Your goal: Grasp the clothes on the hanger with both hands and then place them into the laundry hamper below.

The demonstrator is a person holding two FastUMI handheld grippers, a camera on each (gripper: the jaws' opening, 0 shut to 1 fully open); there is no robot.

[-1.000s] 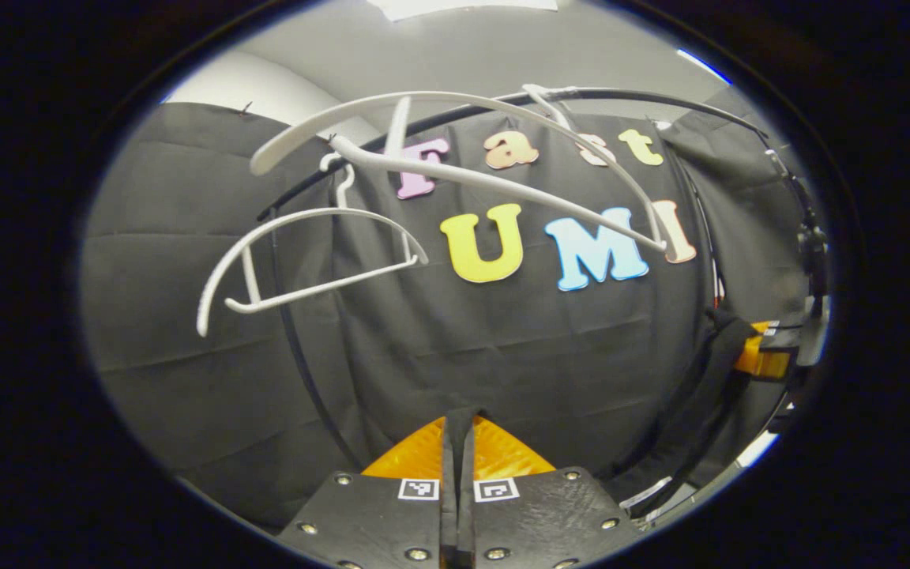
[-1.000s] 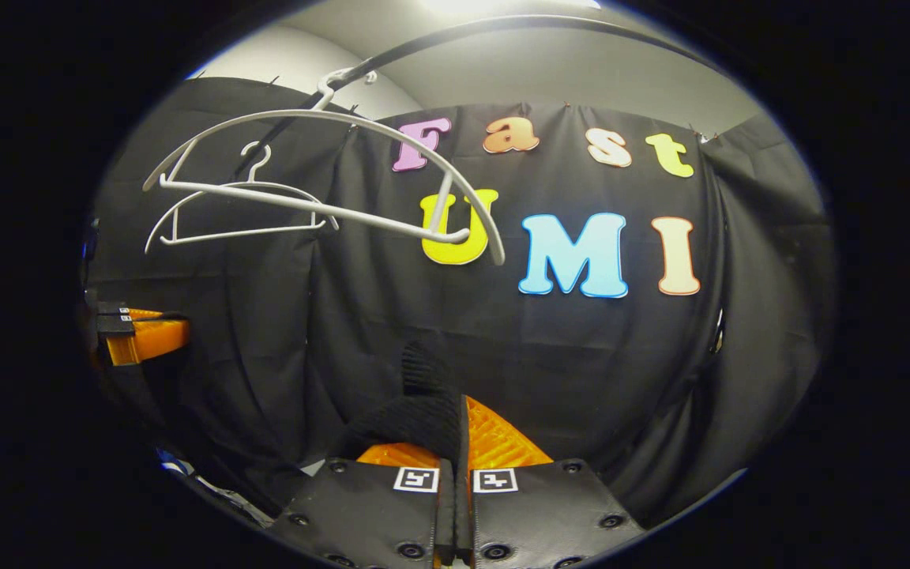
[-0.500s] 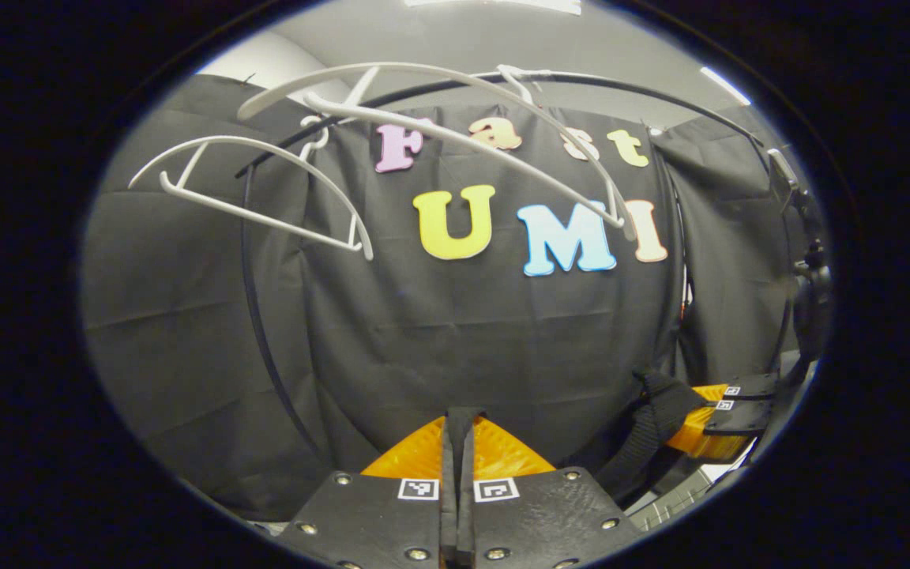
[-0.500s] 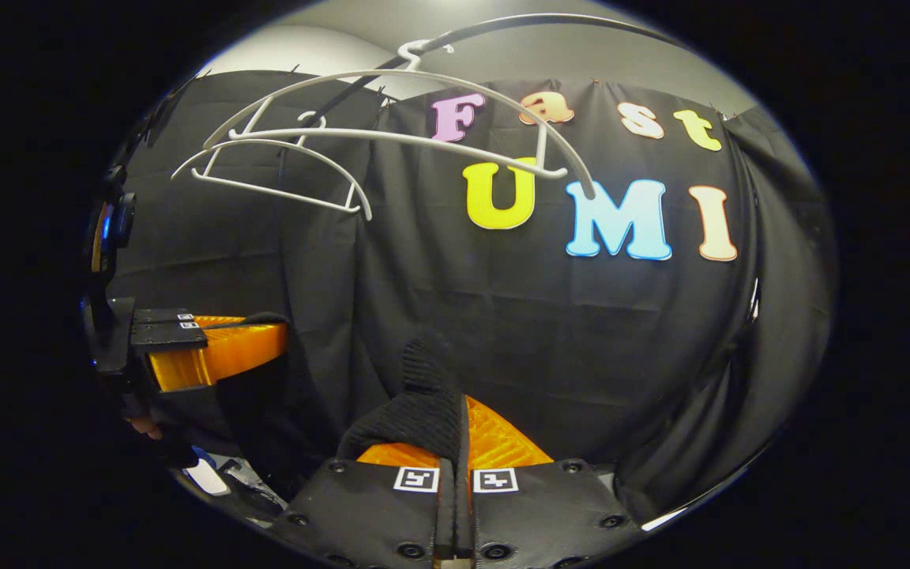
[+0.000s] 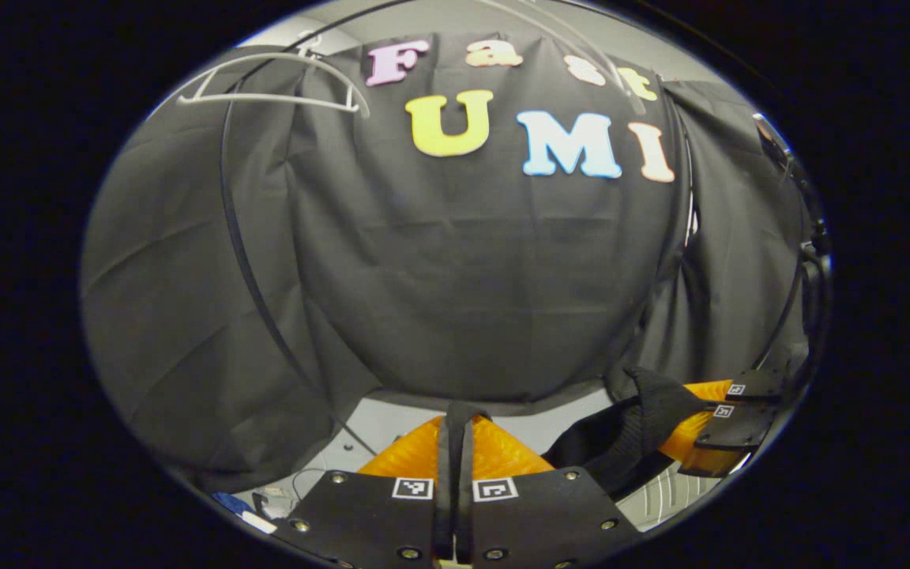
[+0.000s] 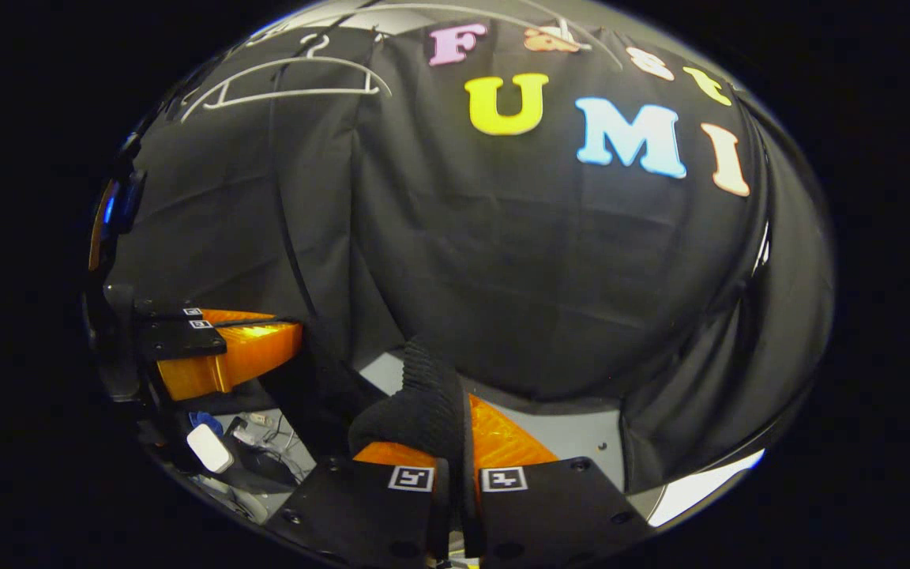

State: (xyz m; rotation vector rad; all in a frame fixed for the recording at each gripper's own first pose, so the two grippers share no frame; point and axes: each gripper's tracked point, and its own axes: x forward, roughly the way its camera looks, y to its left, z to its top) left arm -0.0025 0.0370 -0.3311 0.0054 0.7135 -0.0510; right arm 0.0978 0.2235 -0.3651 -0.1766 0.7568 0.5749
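A black knitted garment [image 5: 629, 431] hangs between my two grippers, below the white hangers [image 5: 273, 79]. My left gripper [image 5: 455, 423] is shut on a thin fold of it. In the left gripper view the right gripper [image 5: 712, 412] is at the lower right, with the cloth's ribbed edge bunched against it. In the right gripper view my right gripper [image 6: 463, 411] is shut on the ribbed black garment [image 6: 423, 395], which bulges over its left finger. The left gripper [image 6: 261, 348] is at the left there, with dark cloth trailing from it. Bare white hangers [image 6: 289, 79] hang at the top.
A dark rail stand pole [image 5: 246, 261] runs down the left. Pale floor [image 5: 534, 427] shows under the black wall cloth. A white slatted surface [image 5: 660, 498] lies at the lower right. A small white object [image 6: 208, 447] and cables lie on the floor at the lower left.
Both grippers have gone down with the black garment held in them. The hangers have slid to the top of both views, and the floor has come into sight.
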